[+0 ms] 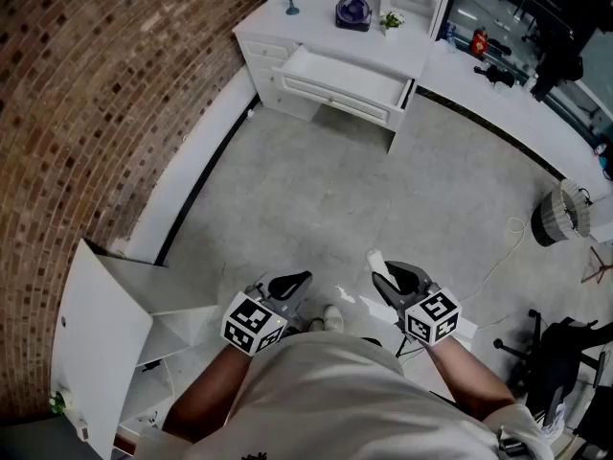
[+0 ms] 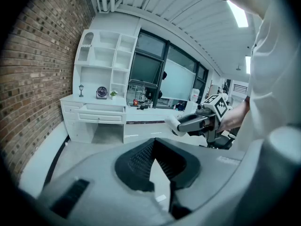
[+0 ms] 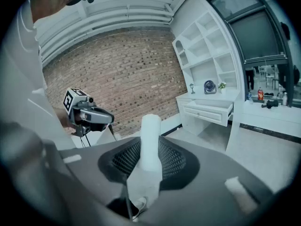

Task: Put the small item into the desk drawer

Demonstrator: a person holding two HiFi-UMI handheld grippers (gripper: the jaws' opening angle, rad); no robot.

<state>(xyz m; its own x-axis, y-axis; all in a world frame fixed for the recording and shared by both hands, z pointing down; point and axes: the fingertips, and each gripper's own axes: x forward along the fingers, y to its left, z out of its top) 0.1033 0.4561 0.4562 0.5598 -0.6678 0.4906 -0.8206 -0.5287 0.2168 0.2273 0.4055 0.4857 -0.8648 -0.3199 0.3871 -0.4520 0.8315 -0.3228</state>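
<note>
Tube (image 3: 150, 145) clamped by right fingers (image 3: 178, 161), near person. Brick wall (image 1: 96, 113) at left; left fingers (image 2: 136, 161) closed, empty; drawer (image 1: 345, 73) open at far counter (image 1: 321, 27), floor (image 1: 364, 190) between. Tube's long axis along fingers, free end ahead toward counter.

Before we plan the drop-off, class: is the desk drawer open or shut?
Open: the desk drawer stands pulled well out, its white inside showing from above.

Left forearm (image 1: 206, 391) and right forearm (image 1: 474, 372) reach forward from near edge, side by side. Both grippers tilt slightly down. Left gripper (image 2: 153, 144): jaws together, nothing between. Right gripper (image 3: 149, 147): jaws clamped on upright white cylinder (image 3: 150, 131), its end poking past tips.
</note>
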